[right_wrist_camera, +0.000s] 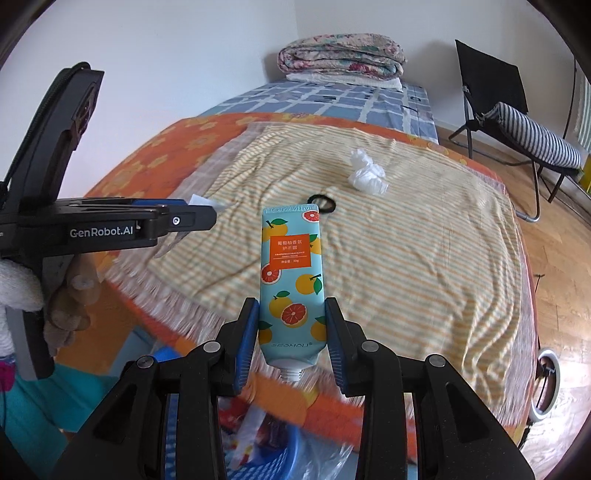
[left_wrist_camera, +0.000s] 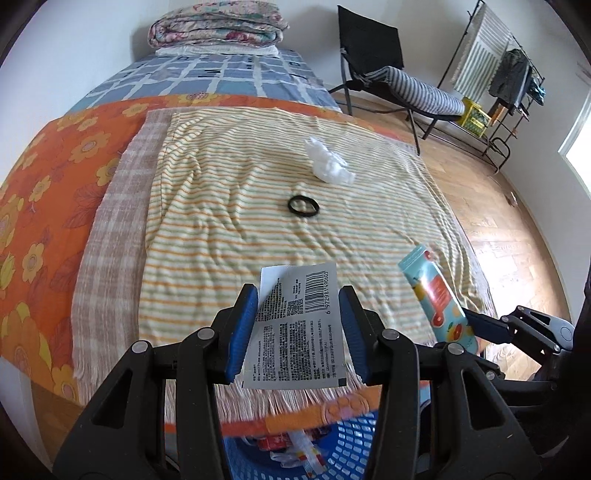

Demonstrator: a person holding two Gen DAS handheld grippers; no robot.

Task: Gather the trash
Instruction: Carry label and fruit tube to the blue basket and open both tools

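My left gripper [left_wrist_camera: 297, 325] is shut on a grey printed sachet [left_wrist_camera: 299, 325] with a barcode, held above the bed's near edge. My right gripper [right_wrist_camera: 291, 332] is shut on a blue hand cream tube [right_wrist_camera: 290, 280] with an orange-fruit print, cap end toward the camera; the tube also shows in the left wrist view [left_wrist_camera: 437, 299]. A crumpled white tissue [left_wrist_camera: 328, 166] [right_wrist_camera: 365, 173] and a black hair tie [left_wrist_camera: 303, 205] [right_wrist_camera: 325, 203] lie on the striped towel [left_wrist_camera: 221, 229]. A blue basket [left_wrist_camera: 343, 446] with wrappers inside sits below both grippers.
The bed carries an orange flowered cover [left_wrist_camera: 44, 177] and a folded quilt [left_wrist_camera: 218, 27] at the far end. A black folding chair [left_wrist_camera: 373, 55] with a striped cushion and a clothes rack [left_wrist_camera: 498, 74] stand on the wooden floor to the right.
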